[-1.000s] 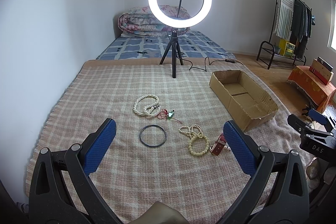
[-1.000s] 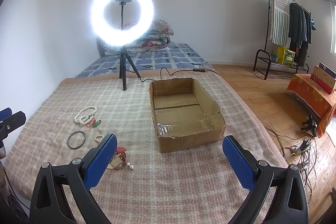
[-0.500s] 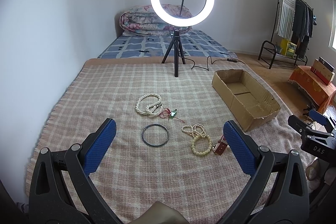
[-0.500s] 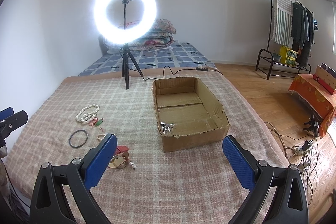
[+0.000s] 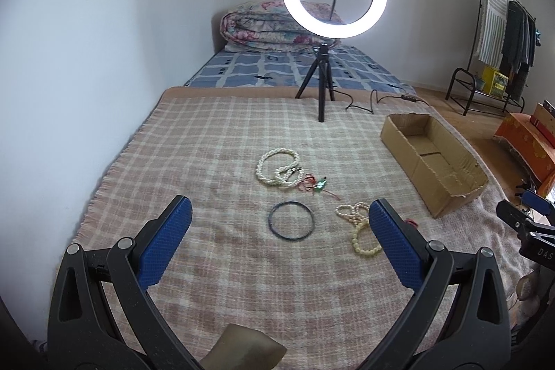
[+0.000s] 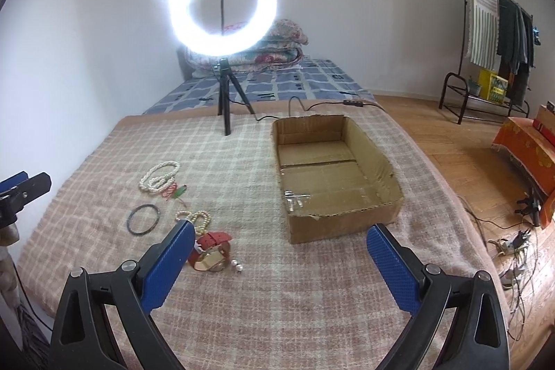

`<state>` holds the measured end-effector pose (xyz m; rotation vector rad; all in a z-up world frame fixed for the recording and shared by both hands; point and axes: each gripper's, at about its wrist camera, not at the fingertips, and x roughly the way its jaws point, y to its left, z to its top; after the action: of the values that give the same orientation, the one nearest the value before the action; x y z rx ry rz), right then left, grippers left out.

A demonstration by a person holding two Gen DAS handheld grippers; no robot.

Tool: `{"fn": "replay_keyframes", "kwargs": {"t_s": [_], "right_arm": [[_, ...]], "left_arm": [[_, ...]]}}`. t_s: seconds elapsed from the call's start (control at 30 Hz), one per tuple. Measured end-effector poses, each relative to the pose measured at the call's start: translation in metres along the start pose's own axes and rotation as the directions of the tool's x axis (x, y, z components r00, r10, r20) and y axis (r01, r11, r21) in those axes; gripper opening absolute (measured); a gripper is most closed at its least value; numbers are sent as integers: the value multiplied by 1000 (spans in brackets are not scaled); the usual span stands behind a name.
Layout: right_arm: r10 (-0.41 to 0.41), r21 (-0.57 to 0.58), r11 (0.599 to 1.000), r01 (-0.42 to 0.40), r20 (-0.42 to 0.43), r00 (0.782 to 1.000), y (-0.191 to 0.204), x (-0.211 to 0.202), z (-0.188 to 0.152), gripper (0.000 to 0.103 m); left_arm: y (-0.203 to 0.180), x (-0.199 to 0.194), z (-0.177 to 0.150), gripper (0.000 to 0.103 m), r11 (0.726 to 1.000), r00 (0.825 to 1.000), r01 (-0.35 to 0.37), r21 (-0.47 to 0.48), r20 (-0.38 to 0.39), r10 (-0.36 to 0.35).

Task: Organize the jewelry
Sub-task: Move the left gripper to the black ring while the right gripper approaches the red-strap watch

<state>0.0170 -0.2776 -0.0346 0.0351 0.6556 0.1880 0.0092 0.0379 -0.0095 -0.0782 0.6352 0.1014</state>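
Jewelry lies on a checked blanket (image 5: 208,155). A white pearl necklace (image 5: 277,167), a red-corded green charm (image 5: 317,185), a black bangle (image 5: 291,221) and cream bead bracelets (image 5: 360,227) sit ahead of my left gripper (image 5: 277,245), which is open and empty above the blanket. An open cardboard box (image 6: 333,175) stands ahead of my right gripper (image 6: 281,262), also open and empty. A red-strapped watch (image 6: 211,250) and two small pearl earrings (image 6: 237,266) lie by its left finger. The necklace (image 6: 159,175) and bangle (image 6: 143,219) show there too.
A lit ring light on a tripod (image 5: 324,85) stands at the blanket's far edge, its cable (image 6: 312,104) trailing behind the box. A folded quilt (image 5: 270,30) lies on the bed beyond. A clothes rack (image 6: 492,33) and floor cables (image 6: 513,241) are at right.
Both grippers have swung slightly left and drawn nearer, so the jewelry, box and ring light sit further right in each view. Nothing on the blanket moved.
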Motion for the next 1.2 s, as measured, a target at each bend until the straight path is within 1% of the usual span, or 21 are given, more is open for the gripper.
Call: {"fn": "replay_keyframes", "kwargs": {"t_s": [0.07,0.23,0.33,0.53,0.73,0.77,0.87,1.0,1.13,1.17,1.2], "right_arm": [[-1,-3,1000,1,-5,1000,1,2,0,100],[28,-11,1000,-28,-43,999,8,13,-3,100],[59,-26,998,-61,-65,996,15,21,-6,100],[107,-12,994,-109,-112,988,23,39,-14,99],[129,-68,988,-141,-154,980,35,52,-15,99],[128,-76,987,-141,-159,979,38,55,-15,98],[117,-102,985,-138,-188,975,45,65,-17,91],[123,-67,987,-143,-239,963,43,78,-18,90],[128,-47,988,-144,-243,961,40,84,-18,90],[135,-43,988,-150,-244,960,40,84,-18,89],[144,-40,987,-158,-248,958,40,86,-19,85]], "left_arm": [[6,4,-1,103,1000,1000,-7,-9,-11,7],[16,11,-1,103,999,999,-28,-18,-23,27],[22,16,-1,103,999,999,-32,-28,-32,31],[32,28,-2,103,998,998,-39,-47,-55,36],[40,41,-3,103,997,996,-48,-60,-84,43],[42,42,-3,103,997,995,-52,-61,-85,47],[46,48,-4,103,996,994,-64,-61,-92,59],[52,57,-4,103,995,992,-81,-60,-101,75],[57,66,-4,103,994,990,-87,-61,-118,79],[59,68,-3,103,995,990,-81,-66,-125,73],[62,70,-1,103,995,989,-71,-71,-132,61]]}}
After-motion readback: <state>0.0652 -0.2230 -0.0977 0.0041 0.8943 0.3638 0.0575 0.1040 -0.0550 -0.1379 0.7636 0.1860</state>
